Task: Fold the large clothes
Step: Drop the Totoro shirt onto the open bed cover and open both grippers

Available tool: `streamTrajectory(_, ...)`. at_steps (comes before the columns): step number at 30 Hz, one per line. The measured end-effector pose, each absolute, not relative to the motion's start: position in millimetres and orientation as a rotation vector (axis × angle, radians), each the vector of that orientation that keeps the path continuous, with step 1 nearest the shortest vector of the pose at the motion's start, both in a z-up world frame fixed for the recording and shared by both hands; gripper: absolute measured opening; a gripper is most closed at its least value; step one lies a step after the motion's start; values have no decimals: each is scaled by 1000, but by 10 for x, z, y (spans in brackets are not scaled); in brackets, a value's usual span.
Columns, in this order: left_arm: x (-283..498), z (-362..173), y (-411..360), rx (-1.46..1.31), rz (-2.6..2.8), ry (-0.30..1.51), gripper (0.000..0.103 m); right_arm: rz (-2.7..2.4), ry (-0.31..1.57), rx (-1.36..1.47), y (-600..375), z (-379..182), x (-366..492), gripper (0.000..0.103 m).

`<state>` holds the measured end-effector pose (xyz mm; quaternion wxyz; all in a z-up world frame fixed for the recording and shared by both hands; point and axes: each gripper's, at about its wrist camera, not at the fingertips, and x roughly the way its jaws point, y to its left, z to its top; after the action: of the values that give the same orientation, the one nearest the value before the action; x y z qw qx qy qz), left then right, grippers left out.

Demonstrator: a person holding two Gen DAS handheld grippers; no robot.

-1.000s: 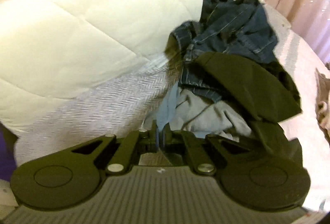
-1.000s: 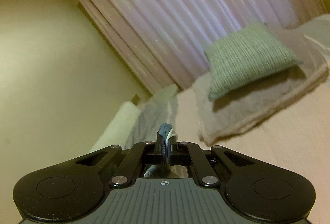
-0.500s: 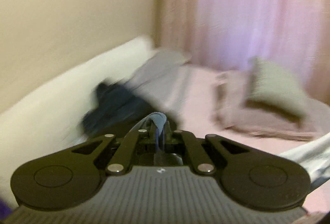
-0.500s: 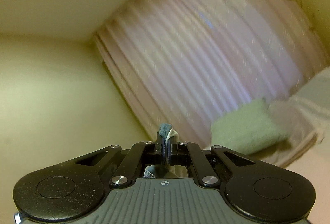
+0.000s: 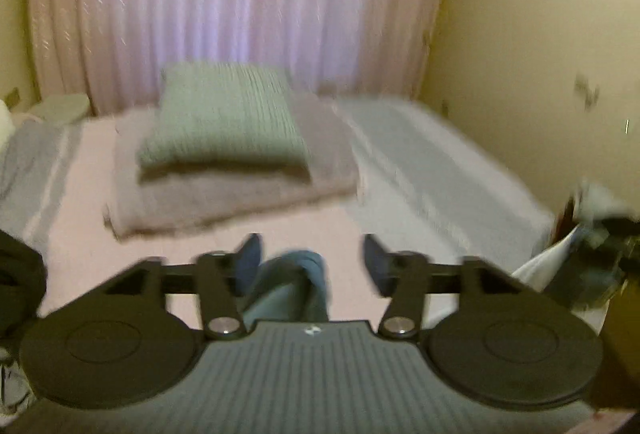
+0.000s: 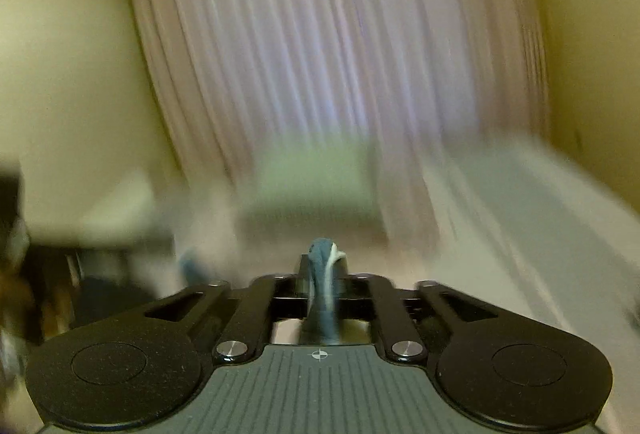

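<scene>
2 grippers tilted down over the bed (image 5: pixel 224 266)
Left gripper (image 5: pixel 311 262) jaws just spread around blue garment (image 5: pixel 296 282); right gripper (image 6: pixel 323 270) pinches it

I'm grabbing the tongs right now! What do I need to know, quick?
Left tongs: open, and the jaws have just been opening. The blue garment sits loose between them, above the bed.
Right tongs: have just been opening too, but the pads look close against blue cloth between them. This view is blurry.
Dark clothes lie at the bed's left edge.
Done: no fold shows yet.
Left: probably spread the garment flat on the bed, then fold it.
</scene>
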<state>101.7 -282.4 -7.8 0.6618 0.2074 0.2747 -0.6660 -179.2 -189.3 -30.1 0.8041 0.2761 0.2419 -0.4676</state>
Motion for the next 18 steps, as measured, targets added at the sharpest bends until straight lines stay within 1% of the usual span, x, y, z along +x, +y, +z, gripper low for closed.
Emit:
streamTrajectory(2, 867, -322, -2829, 543, -1451, 657, 56, -1007, 622, 631, -1819, -633, -1946, 60)
streamTrajectory(4, 797, -600, -2695, 620, -1384, 687, 59, -1010, 701, 687, -1713, -918, -2087, 61)
streamTrajectory(7, 904, -1011, -2337, 699, -1297, 779, 59, -990, 736, 792, -1493, -1263, -2279, 61)
streamTrajectory(9, 913, -1198, -2052, 716, -1268, 870, 59, -985, 754, 836, -1353, -1382, -2357, 61)
streamTrajectory(11, 867, -1302, -1677, 730, -1257, 924, 59, -973, 778, 858, -1281, -1475, -2363, 61)
streamTrajectory(15, 881, -1400, -1350, 737, -1235, 985, 59, -965, 831, 869, -1132, -1555, -2279, 61)
streamTrajectory(18, 819, -1368, -1136, 739, -1254, 993, 60, -951, 853, 870, -943, -1601, -2187, 61)
